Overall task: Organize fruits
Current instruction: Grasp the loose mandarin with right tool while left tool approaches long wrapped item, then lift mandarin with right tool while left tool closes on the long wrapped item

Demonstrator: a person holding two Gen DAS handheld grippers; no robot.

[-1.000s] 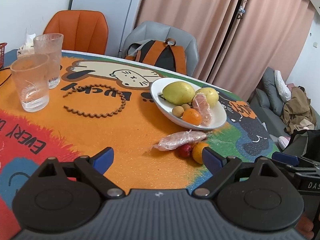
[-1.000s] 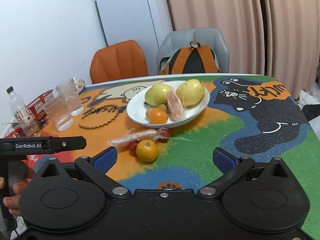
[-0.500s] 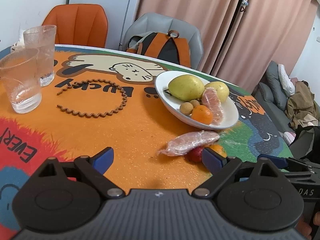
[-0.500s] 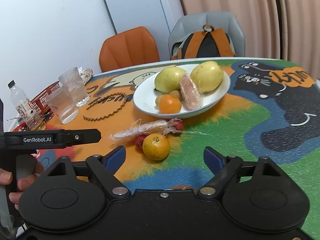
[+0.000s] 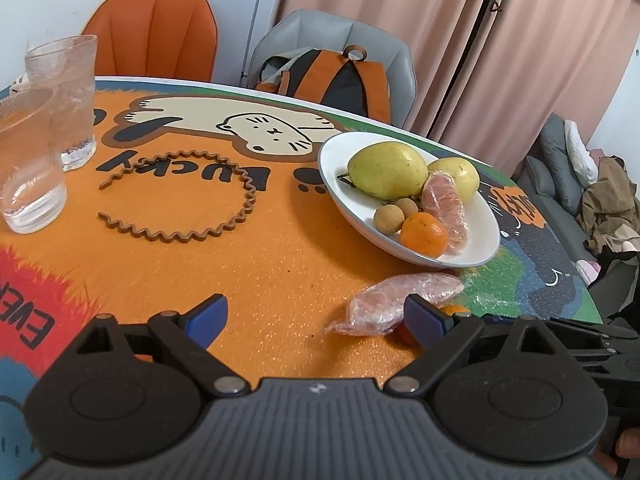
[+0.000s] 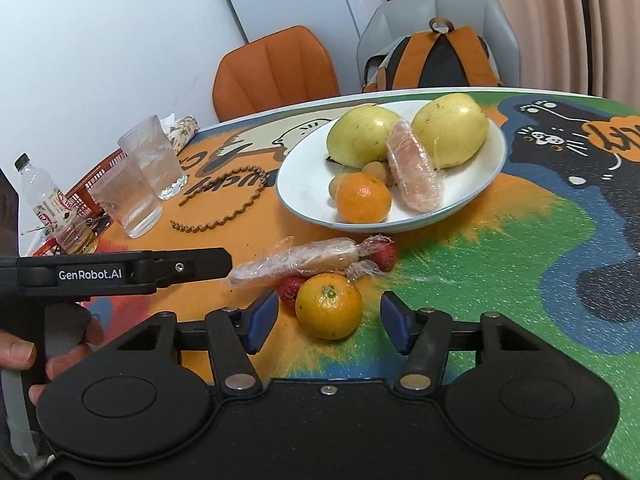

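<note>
Low in the frame, the right gripper (image 6: 328, 322) has just been closing around a loose orange (image 6: 329, 306), pads not yet touching. The left gripper (image 5: 314, 320) gapes wide, empty, beside a wrapped fruit piece (image 5: 394, 302).

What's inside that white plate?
In the white plate: two yellow-green fruits, a wrapped pink wedge, an orange, two small brown fruits. Anything beneath them is hidden.

**Fruit Half-Hidden Behind the Fingers**

In the left wrist view, the loose orange (image 5: 454, 309) shows only as a sliver behind the right-hand blue finger, and the red fruit (image 5: 404, 334) beneath it is mostly covered. The near glass (image 5: 24, 160) is cut off by the left edge. In the right wrist view, the wrapped slice (image 6: 296, 262) hides part of both red fruits; the bottle (image 6: 38, 188) label is too small to read.
</note>
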